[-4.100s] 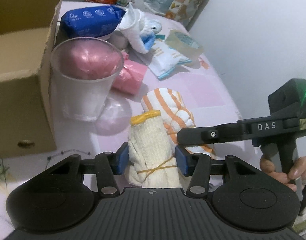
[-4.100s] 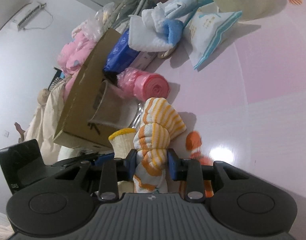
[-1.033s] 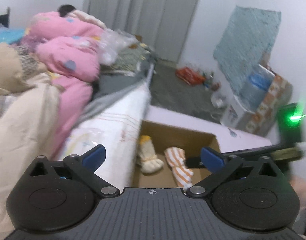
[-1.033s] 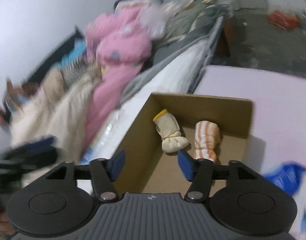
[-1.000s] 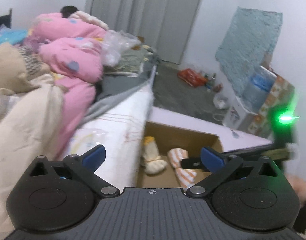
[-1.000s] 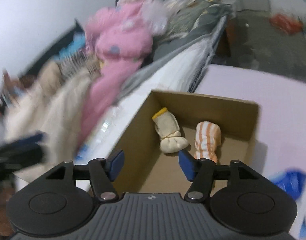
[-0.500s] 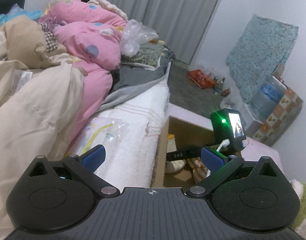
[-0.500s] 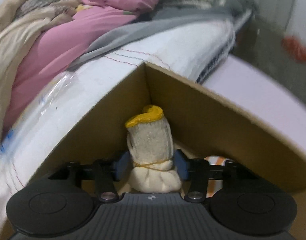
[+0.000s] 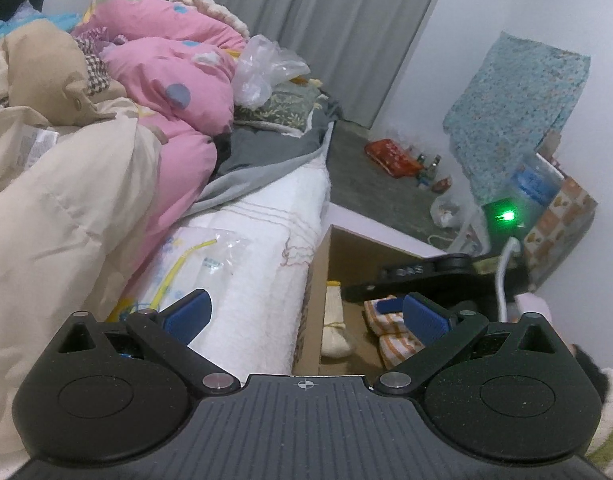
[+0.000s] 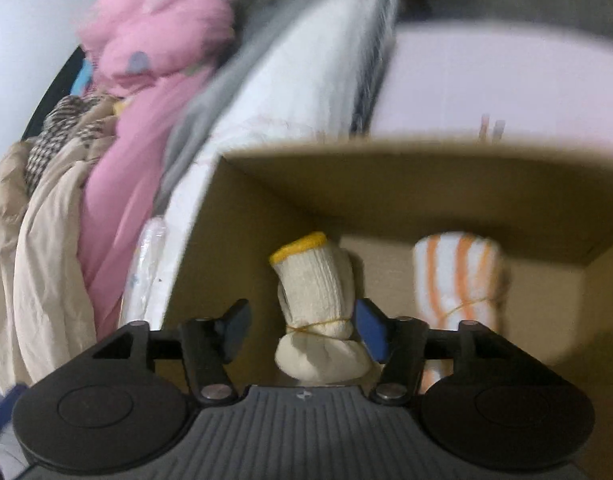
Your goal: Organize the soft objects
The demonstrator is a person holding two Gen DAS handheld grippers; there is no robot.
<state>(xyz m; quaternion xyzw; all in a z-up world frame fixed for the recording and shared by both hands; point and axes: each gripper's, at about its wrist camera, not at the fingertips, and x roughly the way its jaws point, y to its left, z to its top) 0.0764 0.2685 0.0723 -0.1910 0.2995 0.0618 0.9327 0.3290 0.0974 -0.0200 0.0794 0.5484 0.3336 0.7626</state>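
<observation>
My right gripper (image 10: 302, 330) has just been opening around the cream glove bundle (image 10: 316, 308) in the cardboard box (image 10: 386, 196), near its left wall. The striped bundle (image 10: 458, 280) stands by the right wall. My left gripper (image 9: 306, 316) hangs wide apart, empty.

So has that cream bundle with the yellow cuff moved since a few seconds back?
Yes. The cream bundle was on the pink tabletop beside the cardboard box; now it lies inside the box, next to the orange-striped bundle.

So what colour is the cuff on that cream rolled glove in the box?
Yellow; the cuff shows best in the right wrist view.
</observation>
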